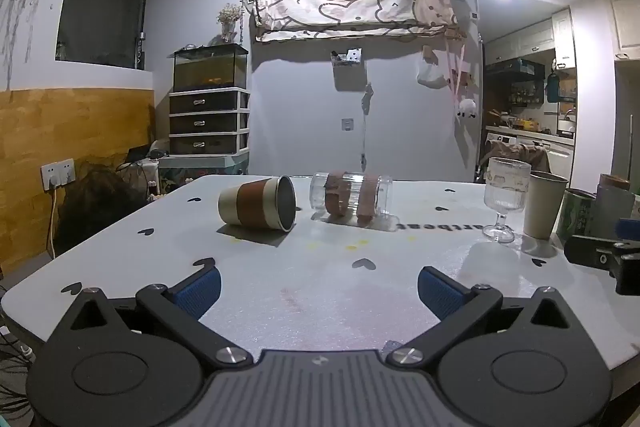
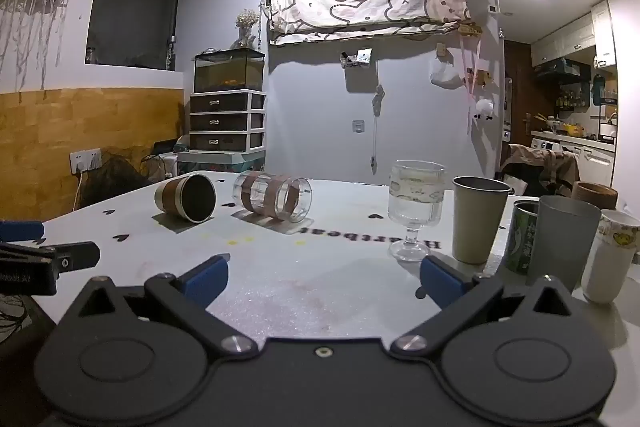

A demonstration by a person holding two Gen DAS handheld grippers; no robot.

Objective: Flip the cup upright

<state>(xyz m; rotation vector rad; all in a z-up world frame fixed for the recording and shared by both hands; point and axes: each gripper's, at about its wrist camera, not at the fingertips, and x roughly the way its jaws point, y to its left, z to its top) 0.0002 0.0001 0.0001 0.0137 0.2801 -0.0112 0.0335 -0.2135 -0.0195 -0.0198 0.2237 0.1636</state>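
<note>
On heart-print table, cup lying sideways, both grippers' fingers spread wide, empty.

The left gripper hangs wide open above the table; beyond, a banded cup and glass jar lie toppled

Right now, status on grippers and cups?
Left gripper open, right gripper open, both empty. Beige cup with brown sleeve and clear glass tumbler with brown bands lie sideways, untouched. Path unobstructed.

Two low wrist views, side by side, facing the table, sharing its cups
</note>
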